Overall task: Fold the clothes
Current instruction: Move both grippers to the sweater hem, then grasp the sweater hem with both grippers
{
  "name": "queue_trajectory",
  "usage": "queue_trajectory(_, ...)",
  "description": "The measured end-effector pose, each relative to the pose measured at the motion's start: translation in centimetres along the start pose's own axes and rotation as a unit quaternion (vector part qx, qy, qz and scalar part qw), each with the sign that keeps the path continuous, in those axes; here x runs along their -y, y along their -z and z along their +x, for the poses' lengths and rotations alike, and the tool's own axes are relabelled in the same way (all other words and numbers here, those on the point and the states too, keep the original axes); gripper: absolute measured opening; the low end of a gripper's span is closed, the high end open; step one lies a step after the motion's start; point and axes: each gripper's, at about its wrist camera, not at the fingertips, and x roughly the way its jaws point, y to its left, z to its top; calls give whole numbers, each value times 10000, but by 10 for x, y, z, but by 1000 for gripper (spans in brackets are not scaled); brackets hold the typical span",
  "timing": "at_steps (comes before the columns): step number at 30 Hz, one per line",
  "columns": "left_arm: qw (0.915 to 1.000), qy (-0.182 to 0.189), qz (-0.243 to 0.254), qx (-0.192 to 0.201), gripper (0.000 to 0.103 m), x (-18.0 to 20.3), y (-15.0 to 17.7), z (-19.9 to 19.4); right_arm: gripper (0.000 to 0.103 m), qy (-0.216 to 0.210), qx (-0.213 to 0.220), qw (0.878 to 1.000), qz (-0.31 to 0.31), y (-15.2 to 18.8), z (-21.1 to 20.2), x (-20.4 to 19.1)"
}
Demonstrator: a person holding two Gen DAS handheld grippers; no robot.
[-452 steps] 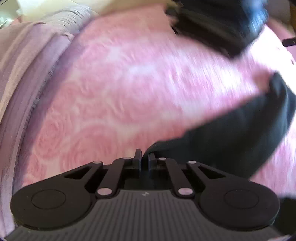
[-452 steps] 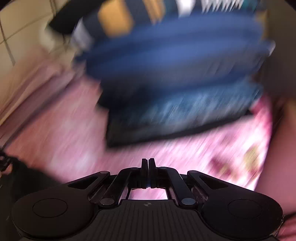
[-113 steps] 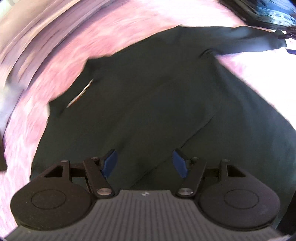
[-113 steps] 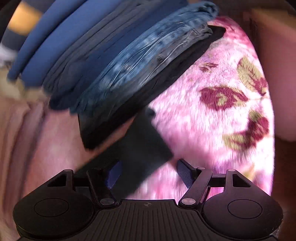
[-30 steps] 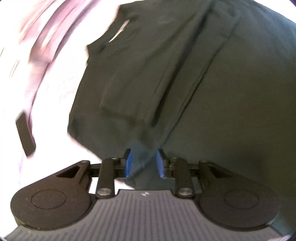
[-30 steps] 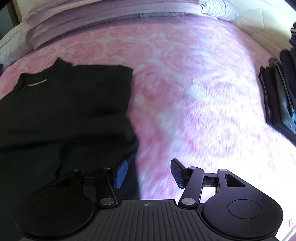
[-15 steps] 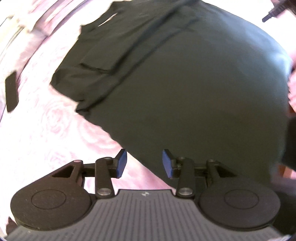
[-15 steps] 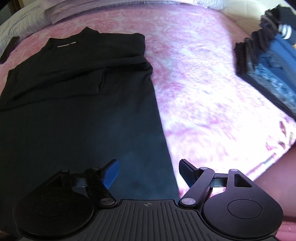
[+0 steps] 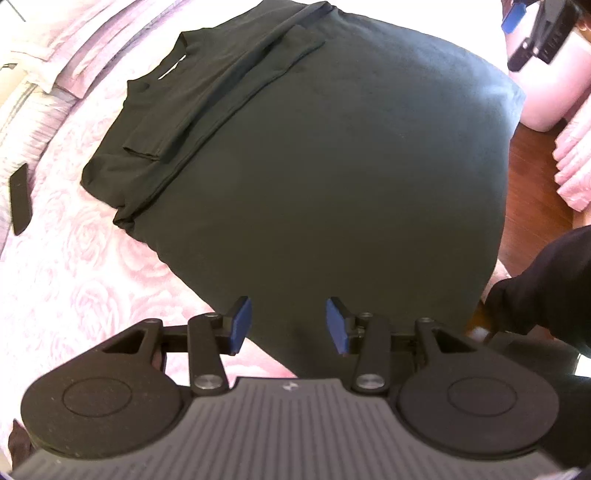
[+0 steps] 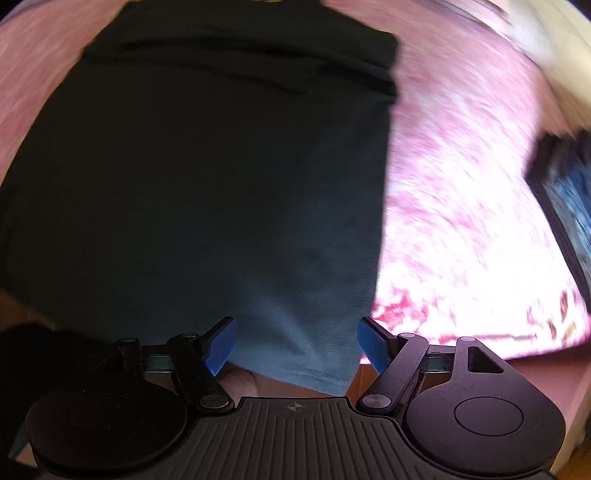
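A black long-sleeved shirt (image 9: 332,166) lies flat on the pink rose-patterned bedspread (image 9: 74,266), collar at the far end, both sleeves folded across the chest. My left gripper (image 9: 288,325) is open and empty just above the shirt's near left hem. My right gripper (image 10: 293,345) is open and empty over the shirt's (image 10: 221,177) near right hem corner, which hangs at the bed's edge. The right gripper also shows in the left wrist view (image 9: 535,33) at the top right.
A dark phone-like slab (image 9: 20,197) lies on the bed at the left. A stack of folded dark and blue clothes (image 10: 569,199) sits at the right. Pillows (image 9: 44,66) lie at the far end. Wooden floor (image 9: 532,192) shows beyond the bed's edge.
Both grippers have drawn back toward the shirt's bottom hem. The left gripper, which pinched shirt fabric a second ago, is now open. The right gripper stays open.
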Motion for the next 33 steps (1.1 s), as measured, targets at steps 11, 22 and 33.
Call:
queue_trajectory(11, 9958, -667, -527, -348, 40, 79, -1, -41, 75, -519, 466, 9919, -1059, 30, -2, 9)
queue_trajectory(22, 9962, -509, -504, -485, 44, 128, 24, -46, 75, -632, 342, 9881, -1359, 57, 0, -3)
queue_trajectory(33, 9801, -1220, 1552, 185, 63, 198, 83, 17, 75, -189, 748, 9781, -1934, 90, 45, -21)
